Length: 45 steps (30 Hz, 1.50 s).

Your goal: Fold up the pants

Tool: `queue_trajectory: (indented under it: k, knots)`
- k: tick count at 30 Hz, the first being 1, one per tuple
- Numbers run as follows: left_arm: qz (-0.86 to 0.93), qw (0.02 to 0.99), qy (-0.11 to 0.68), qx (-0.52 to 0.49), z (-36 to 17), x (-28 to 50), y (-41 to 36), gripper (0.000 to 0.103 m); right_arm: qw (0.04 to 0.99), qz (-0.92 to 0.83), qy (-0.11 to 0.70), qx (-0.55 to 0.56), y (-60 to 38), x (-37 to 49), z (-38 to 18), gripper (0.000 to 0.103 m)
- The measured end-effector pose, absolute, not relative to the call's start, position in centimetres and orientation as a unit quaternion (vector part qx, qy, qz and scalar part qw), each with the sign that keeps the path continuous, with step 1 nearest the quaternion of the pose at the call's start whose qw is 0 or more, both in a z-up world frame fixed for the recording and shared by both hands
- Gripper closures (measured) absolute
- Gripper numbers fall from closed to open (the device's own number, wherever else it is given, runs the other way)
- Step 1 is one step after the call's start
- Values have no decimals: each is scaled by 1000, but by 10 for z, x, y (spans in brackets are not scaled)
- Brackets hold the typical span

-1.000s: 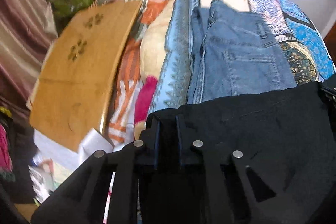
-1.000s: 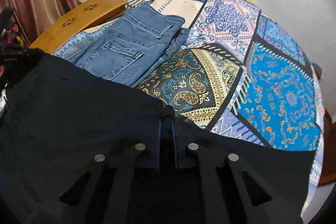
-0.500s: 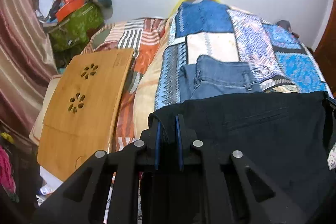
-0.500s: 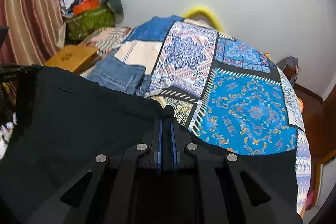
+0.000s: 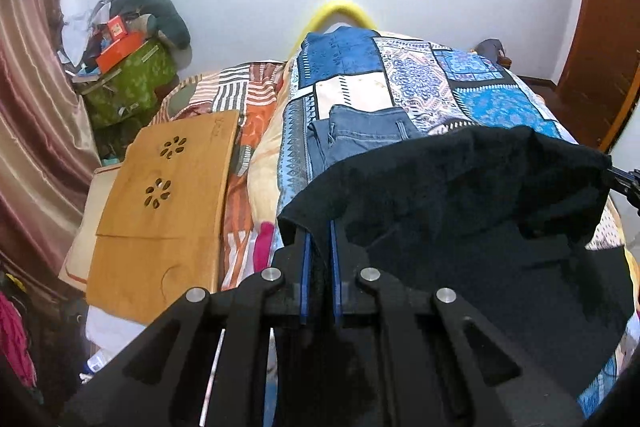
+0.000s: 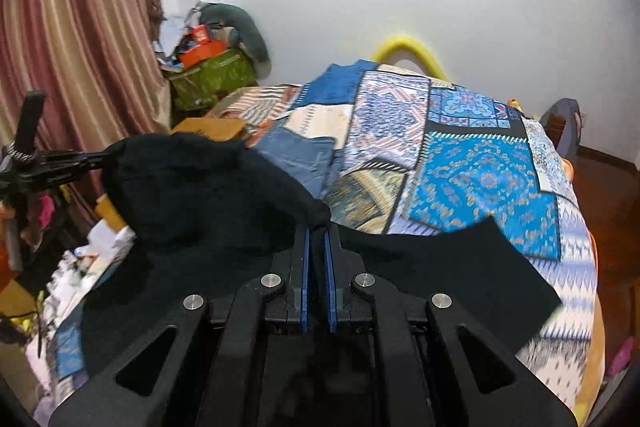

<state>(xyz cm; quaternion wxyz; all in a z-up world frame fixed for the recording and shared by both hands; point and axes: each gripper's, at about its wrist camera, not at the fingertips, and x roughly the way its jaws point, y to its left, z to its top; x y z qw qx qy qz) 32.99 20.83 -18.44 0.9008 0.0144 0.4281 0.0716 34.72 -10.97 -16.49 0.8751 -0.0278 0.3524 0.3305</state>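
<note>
Black pants [image 5: 460, 195] hang between both grippers above the bed. My left gripper [image 5: 319, 227] is shut on one corner of the black pants. My right gripper [image 6: 316, 231] is shut on the other corner of the black pants [image 6: 208, 195]. The cloth sags and bunches between the two grips, and its lower part drapes over the bed's near edge. The right gripper's tip shows at the right edge of the left wrist view [image 5: 626, 179]. The left gripper shows at the left of the right wrist view [image 6: 56, 167].
Folded blue jeans [image 5: 360, 131] lie on the patchwork bedspread [image 5: 440, 79], also seen in the right wrist view [image 6: 308, 155]. A wooden lap tray [image 5: 164, 211] lies left of the bed. Curtains [image 6: 72, 39] and a cluttered green box [image 5: 128, 83] stand at the left. A wooden door [image 5: 600, 27] is at the right.
Both grippers have risen and tilted up with the black pants. The waist edge, taut a second ago, now sags and bunches between them. More wall shows.
</note>
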Motion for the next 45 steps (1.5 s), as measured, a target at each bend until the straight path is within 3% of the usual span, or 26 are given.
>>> queue_trajectory:
  k: [11, 26, 34, 37, 38, 39, 40, 42, 45]
  knots:
    - [94, 900, 425, 23, -192, 216, 201, 95, 873, 338, 353, 5, -140, 256, -161, 97]
    - [140, 845, 517, -8, -302, 141, 210, 99, 842, 325, 431, 6, -154, 192, -226, 97]
    - [158, 849, 503, -31, -279, 129, 229, 98, 851, 276, 446, 23, -195, 192, -217, 97]
    - [158, 859, 484, -38, -256, 139, 226, 82, 863, 253, 436, 19, -208, 201, -204, 95]
    - [158, 862, 480, -39, -250, 145, 223, 68, 868, 248, 430, 18, -211, 206, -199, 92]
    - [157, 866, 473, -38, -243, 151, 220, 52, 871, 245, 426, 17, -212, 210, -194, 83]
    - [157, 873, 461, -35, -235, 160, 214, 47, 874, 241, 422, 16, -212, 215, -189, 75]
    - [153, 882, 445, -28, -223, 173, 204, 38, 884, 237, 404, 13, -210, 228, -178, 49]
    - [129, 888, 441, -19, -210, 203, 185, 26, 896, 233, 378, -2, -200, 244, -167, 38]
